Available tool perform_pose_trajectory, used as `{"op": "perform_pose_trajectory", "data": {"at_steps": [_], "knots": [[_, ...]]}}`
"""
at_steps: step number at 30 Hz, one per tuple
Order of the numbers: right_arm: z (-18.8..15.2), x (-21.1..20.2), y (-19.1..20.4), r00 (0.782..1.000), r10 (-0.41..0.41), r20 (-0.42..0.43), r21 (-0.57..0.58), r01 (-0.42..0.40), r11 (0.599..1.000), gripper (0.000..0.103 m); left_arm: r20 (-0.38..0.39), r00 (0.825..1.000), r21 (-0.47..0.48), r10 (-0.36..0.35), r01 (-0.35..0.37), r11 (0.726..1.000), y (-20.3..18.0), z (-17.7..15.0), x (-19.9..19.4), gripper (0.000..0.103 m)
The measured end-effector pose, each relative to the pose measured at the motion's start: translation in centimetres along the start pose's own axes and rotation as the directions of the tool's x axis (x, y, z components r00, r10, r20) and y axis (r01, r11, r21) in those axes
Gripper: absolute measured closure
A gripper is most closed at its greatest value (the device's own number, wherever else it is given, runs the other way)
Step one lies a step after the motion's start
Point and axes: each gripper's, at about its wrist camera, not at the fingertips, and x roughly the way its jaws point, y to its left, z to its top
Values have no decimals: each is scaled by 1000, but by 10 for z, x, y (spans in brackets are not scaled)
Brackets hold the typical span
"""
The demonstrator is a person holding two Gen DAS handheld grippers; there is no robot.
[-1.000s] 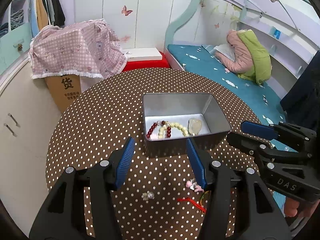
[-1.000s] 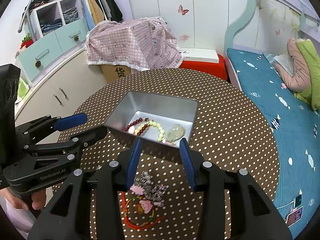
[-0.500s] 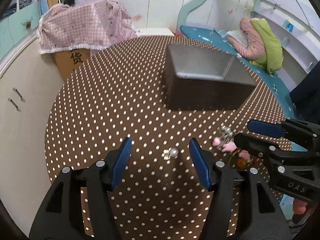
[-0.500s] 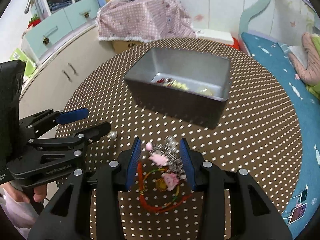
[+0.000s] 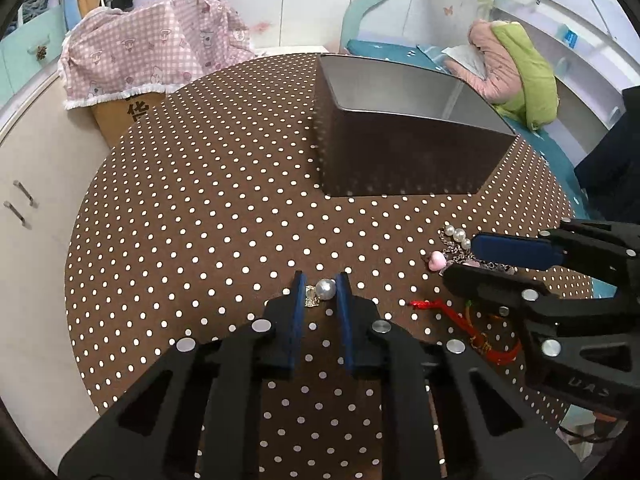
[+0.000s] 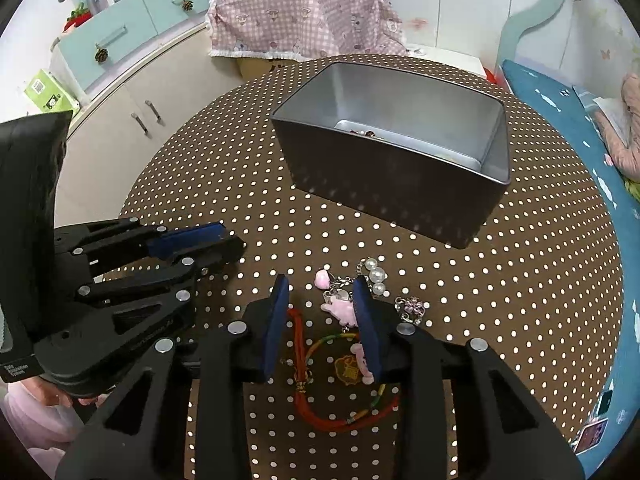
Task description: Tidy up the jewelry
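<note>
A grey metal tin (image 5: 404, 160) (image 6: 400, 196) stands on the dotted table with bead bracelets inside (image 6: 366, 133). My left gripper (image 5: 320, 286) is low on the table, its jaws closed in around a pearl earring (image 5: 325, 289). My right gripper (image 6: 320, 292) is open over a heap of jewelry: a pink charm chain with pearls (image 6: 340, 304) (image 5: 454, 246), a red cord bracelet (image 6: 340, 404) (image 5: 472, 324) and a small flower ring (image 6: 412, 306). One fingertip (image 6: 360, 292) rests at the pink charm.
The round table (image 5: 200, 200) has a brown cloth with white dots. A bed (image 6: 580, 120) lies to the right, white cupboards (image 6: 132, 92) to the left, and a pink-covered box (image 5: 152, 52) behind the table.
Both grippers dropped down to the table in front of the tin. My left gripper's jaws narrowed around the pearl earring. My right gripper stayed open over the jewelry heap.
</note>
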Motion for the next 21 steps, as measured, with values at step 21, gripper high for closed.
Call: {"op": "perform_pose_trajectory", "data": {"at_steps": [21], "knots": [[3,20,0,998,52,-37,-102,-55,993,92,-2,1000,-99,3,-3,995,-1,-11,-20,88]]}}
